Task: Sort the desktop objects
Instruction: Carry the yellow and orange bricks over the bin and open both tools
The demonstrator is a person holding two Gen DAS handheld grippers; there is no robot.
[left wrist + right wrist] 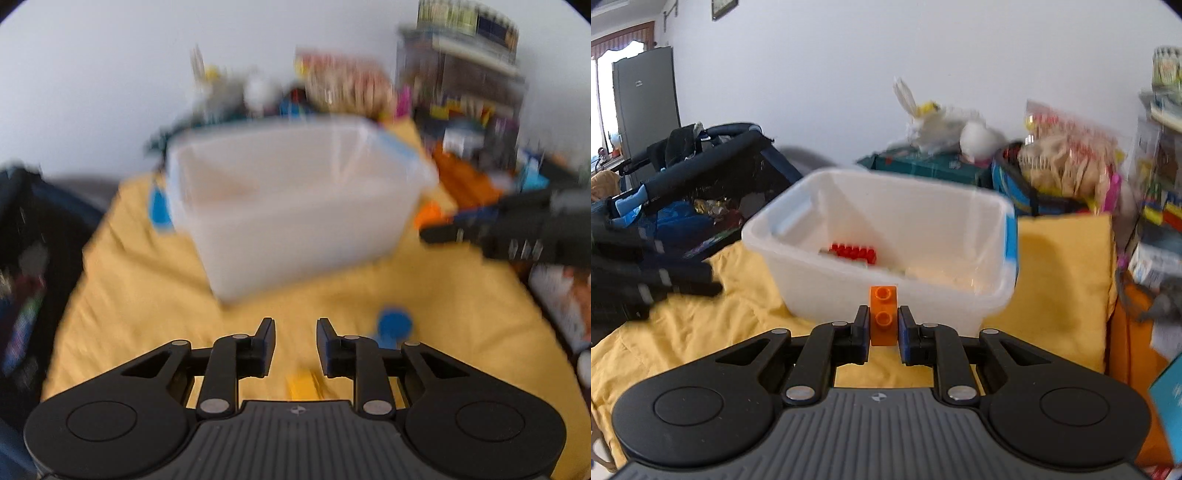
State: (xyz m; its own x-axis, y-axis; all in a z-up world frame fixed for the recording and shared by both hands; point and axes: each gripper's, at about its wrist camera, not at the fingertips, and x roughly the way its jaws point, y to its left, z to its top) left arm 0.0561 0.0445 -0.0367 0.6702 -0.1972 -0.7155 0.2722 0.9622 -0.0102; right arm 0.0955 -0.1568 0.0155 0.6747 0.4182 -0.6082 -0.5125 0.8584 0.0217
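My right gripper (pixel 884 314) is shut on a small orange brick (pixel 884 295), held upright with its studs facing the camera, just in front of a translucent white bin (pixel 960 302). A red brick (pixel 855 253) lies in the bin. My left gripper (pixel 295 328) stands open with a narrow gap and nothing between its fingers, above the yellow cloth (pixel 147 295) in front of the same bin (pixel 295 221). A yellow brick (pixel 303 384) lies on the cloth beneath it, and a blue round piece (pixel 393 325) to its right. The left wrist view is blurred.
The right gripper (pixel 443 232) reaches in from the right edge of the left wrist view. The left gripper (pixel 701 284) shows at the left of the right wrist view. Bags, boxes and shelves crowd the table's back and right side (pixel 1063 162). A dark stroller (pixel 701 166) stands left.
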